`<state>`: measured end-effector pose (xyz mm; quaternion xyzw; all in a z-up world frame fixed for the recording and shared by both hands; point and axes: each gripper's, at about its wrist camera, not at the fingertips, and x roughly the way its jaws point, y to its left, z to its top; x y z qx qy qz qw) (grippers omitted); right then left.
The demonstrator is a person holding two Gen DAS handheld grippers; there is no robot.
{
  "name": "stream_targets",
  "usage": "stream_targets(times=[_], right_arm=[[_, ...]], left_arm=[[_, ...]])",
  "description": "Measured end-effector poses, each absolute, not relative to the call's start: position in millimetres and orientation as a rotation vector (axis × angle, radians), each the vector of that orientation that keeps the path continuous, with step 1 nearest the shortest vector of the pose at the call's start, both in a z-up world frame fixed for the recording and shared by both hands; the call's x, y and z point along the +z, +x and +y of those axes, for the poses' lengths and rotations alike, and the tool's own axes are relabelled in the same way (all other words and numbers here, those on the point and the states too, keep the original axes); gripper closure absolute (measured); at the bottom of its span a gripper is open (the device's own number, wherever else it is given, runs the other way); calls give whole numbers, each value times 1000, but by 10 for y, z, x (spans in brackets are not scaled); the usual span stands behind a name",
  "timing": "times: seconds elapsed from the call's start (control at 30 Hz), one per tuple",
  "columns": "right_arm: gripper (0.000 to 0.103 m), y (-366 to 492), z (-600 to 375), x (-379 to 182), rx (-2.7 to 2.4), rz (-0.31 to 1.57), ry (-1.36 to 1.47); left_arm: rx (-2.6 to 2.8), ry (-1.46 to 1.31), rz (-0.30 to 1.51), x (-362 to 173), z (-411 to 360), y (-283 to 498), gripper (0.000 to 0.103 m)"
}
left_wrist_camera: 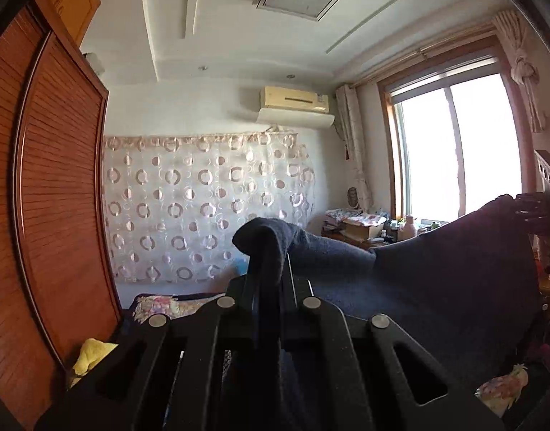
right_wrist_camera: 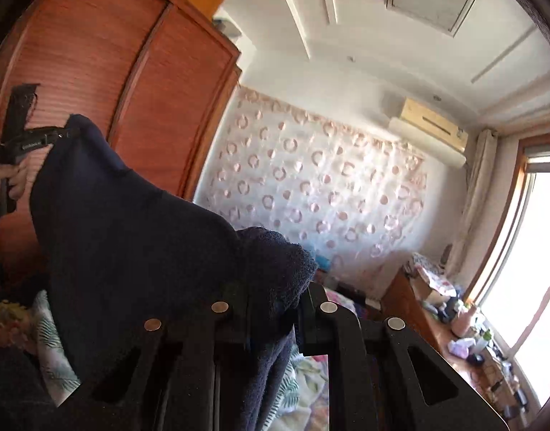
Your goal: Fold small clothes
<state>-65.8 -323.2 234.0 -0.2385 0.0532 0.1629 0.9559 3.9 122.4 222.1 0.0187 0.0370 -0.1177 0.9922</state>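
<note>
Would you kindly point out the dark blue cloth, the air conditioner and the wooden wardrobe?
dark blue cloth (left_wrist_camera: 454, 280), left wrist view, on its stretched middle.
air conditioner (left_wrist_camera: 294, 100), left wrist view, on its front panel.
wooden wardrobe (right_wrist_camera: 174, 100), right wrist view, on a slatted door.

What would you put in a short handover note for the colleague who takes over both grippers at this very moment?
Left gripper: shut on one corner of the dark blue cloth, which drapes over its fingers.
Right gripper: shut on another corner of the same cloth.
The cloth hangs in the air, stretched between the two grippers, above the flower-patterned bed cover.
Done: cloth picked up and spread.
Left: no fold shows yet; lay it flat on the bed and fold it.
</note>
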Motion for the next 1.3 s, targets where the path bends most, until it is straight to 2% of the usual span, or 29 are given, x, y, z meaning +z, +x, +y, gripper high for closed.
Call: stream_targets(times=[0.13, 0.3, 0.47, 0.53, 0.67, 0.83, 0.93, 1.0, 1.07, 1.13, 1.2, 1.23, 1.3], right_arm=[[86, 165, -3223, 1973, 291, 217, -500], [86, 1309, -3204, 1290, 269, 375, -467], [86, 2207, -3071, 780, 244, 474, -436], [86, 2505, -3015, 674, 246, 512, -425], [85, 3081, -2844, 892, 242, 570, -407], [85, 3461, -2878, 842, 240, 653, -372], [82, 3647, -2960, 712, 239, 707, -332], [71, 3712, -2978, 690, 219, 721, -318], [69, 3731, -2990, 674, 184, 745, -302], [69, 3664, -3031, 689, 160, 756, -284], [69, 3478, -3097, 731, 153, 745, -251], [69, 3406, -3125, 752, 166, 743, -223], [68, 3150, -3207, 808, 176, 737, -177]], left_arm=[[-180, 68, 196, 1705, 1168, 843, 95], [-153, 34, 380, 749, 1041, 1967, 95], [-124, 71, 513, 1, 697, 2715, 95], [-121, 81, 537, -102, 611, 2885, 95], [-116, 83, 576, -195, 549, 3186, 95], [-132, 105, 618, -276, 506, 3410, 92], [-147, 83, 647, -306, 514, 3426, 85], [-168, 66, 640, -310, 511, 3378, 73], [-222, 45, 638, -315, 485, 3310, 58], [-231, 44, 648, -341, 445, 3212, 53], [-281, 31, 657, -368, 379, 3062, 35], [-297, 26, 657, -385, 383, 3027, 21], [-319, 30, 658, -424, 322, 2896, 18]])
